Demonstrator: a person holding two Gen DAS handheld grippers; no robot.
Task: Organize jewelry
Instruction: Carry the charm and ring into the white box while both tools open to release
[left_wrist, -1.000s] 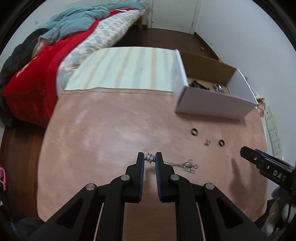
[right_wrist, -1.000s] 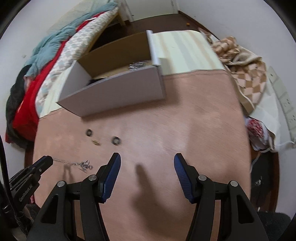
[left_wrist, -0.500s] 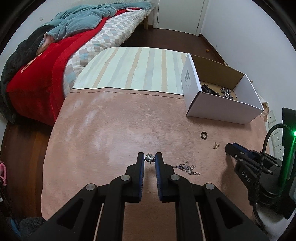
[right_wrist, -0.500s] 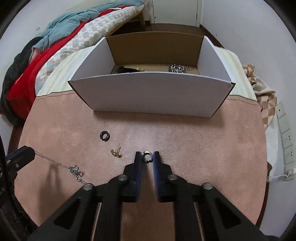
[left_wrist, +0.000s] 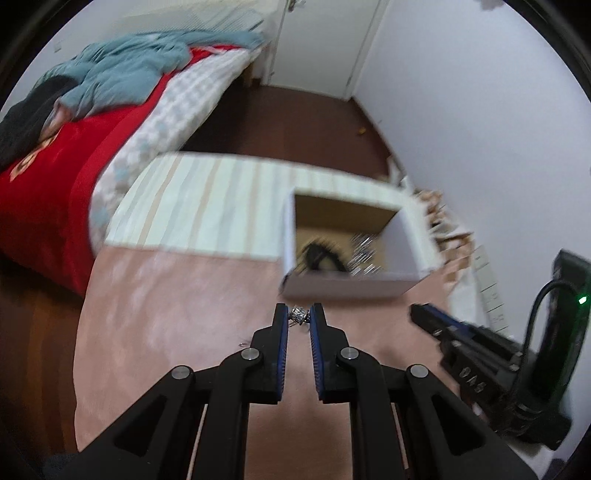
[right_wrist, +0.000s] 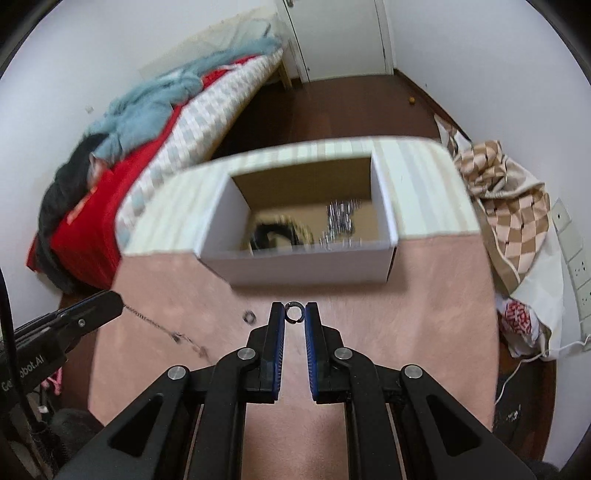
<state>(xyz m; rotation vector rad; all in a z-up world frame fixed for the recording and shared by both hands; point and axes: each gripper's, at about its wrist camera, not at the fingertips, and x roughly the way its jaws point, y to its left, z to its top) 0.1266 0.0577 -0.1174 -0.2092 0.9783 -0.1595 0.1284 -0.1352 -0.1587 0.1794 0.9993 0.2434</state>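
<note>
My left gripper (left_wrist: 298, 315) is shut on one end of a silver chain necklace (left_wrist: 298, 314) and holds it above the pink mat; the chain (right_wrist: 157, 325) hangs down from it in the right wrist view. My right gripper (right_wrist: 294, 312) is shut on a small dark ring (right_wrist: 294, 312), lifted above the mat. A white cardboard box (right_wrist: 303, 264) stands just ahead, open, with black and silver jewelry inside; it also shows in the left wrist view (left_wrist: 347, 286). The right gripper also shows in the left wrist view (left_wrist: 424, 314).
Another dark ring (right_wrist: 250, 316) lies on the pink mat (right_wrist: 424, 314). A striped cloth (left_wrist: 207, 206) lies behind the box. A bed with red and teal covers (left_wrist: 74, 147) is at the left. A checked bag (right_wrist: 513, 206) and wall sockets are at the right.
Both grippers have risen and moved towards the box, which now looks nearer and is seen from above. The chain has lifted off the mat and the ring has come up with the right gripper.
</note>
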